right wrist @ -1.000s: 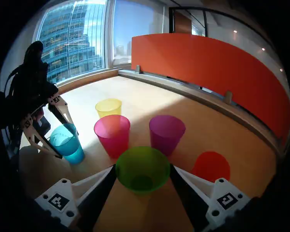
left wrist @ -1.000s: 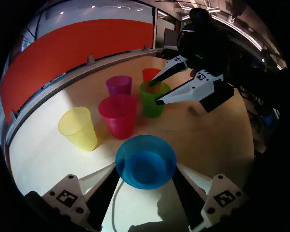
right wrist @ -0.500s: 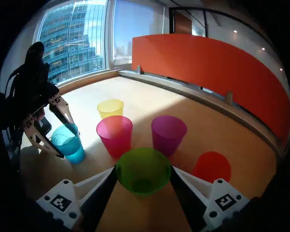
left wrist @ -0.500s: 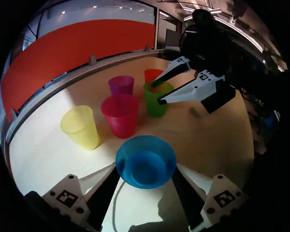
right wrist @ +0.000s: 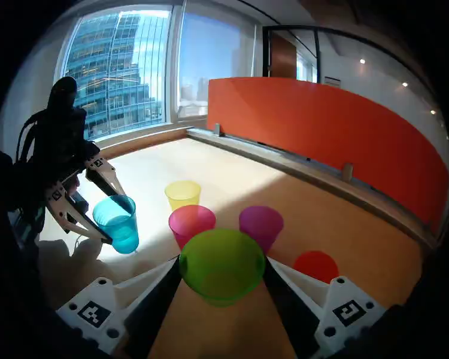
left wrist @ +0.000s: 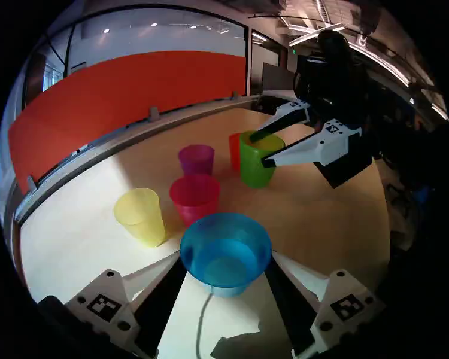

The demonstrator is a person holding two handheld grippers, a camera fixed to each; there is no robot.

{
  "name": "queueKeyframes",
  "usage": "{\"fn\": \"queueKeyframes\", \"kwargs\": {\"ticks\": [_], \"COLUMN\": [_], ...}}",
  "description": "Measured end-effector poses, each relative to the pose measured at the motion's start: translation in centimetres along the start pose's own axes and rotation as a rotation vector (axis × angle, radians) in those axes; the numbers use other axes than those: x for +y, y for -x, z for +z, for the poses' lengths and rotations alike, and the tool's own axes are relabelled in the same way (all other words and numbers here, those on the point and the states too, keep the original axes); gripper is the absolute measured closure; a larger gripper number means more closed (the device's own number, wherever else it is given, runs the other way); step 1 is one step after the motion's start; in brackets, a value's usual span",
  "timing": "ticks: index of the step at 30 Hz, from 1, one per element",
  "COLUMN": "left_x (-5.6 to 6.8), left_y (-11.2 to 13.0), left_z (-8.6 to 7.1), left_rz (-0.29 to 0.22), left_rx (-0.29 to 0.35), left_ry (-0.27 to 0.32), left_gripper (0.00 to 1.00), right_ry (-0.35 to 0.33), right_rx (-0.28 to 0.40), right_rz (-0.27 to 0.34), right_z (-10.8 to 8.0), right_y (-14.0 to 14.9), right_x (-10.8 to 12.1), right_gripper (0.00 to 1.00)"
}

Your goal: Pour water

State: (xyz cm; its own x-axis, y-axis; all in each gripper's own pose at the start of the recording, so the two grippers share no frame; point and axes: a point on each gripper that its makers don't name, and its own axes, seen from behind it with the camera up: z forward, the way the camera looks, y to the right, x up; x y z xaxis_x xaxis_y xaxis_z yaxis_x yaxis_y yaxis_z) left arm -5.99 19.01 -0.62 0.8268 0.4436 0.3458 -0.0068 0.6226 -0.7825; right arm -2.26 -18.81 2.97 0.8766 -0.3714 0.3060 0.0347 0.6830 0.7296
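My left gripper (left wrist: 224, 270) is shut on a blue cup (left wrist: 225, 251) with water in it, held above the table; in the right gripper view that cup (right wrist: 118, 224) hangs at the left. My right gripper (right wrist: 222, 276) is shut on a green cup (right wrist: 222, 265), also lifted off the table; in the left gripper view the green cup (left wrist: 255, 158) sits between white fingers (left wrist: 296, 154) at the far right. On the table stand a yellow cup (left wrist: 142, 216), a pink cup (left wrist: 194, 198), a purple cup (left wrist: 196, 160) and a red cup (left wrist: 234, 152).
The pale wooden table (left wrist: 320, 209) ends at a raised ledge below an orange wall panel (left wrist: 123, 84). Large windows (right wrist: 123, 72) lie beyond the table in the right gripper view. A thin cable (left wrist: 199, 323) trails below my left gripper. A person's dark hand (left wrist: 332, 66) holds the right gripper.
Both grippers have risen with their cups: the blue cup and the green cup are higher above the table, and the standing cups look smaller and farther away.
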Motion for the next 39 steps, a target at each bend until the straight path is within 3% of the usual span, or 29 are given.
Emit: {"fn": "queueKeyframes", "kwargs": {"ticks": [14,23,39], "left_x": [-0.9,-0.8,-1.0], "left_y": [-5.2,-7.4,-9.8], "left_z": [-4.2,-5.9,-8.1], "left_rz": [-0.024,-0.037,-0.046], "left_rx": [0.155,0.234,0.327], "left_ry": [-0.078,-0.106,-0.141], "left_gripper": [0.15,0.15,0.15], "right_ry": [0.018,0.035,0.042], "right_rx": [0.133,0.254,0.361], "right_rz": [-0.021,-0.037,-0.072], "right_z": [-3.7,-5.4,-6.4], "right_y": [-4.4,-7.6,-11.0], "right_x": [-1.5,-2.2,-3.3], "right_gripper": [0.06,0.06,0.06]}}
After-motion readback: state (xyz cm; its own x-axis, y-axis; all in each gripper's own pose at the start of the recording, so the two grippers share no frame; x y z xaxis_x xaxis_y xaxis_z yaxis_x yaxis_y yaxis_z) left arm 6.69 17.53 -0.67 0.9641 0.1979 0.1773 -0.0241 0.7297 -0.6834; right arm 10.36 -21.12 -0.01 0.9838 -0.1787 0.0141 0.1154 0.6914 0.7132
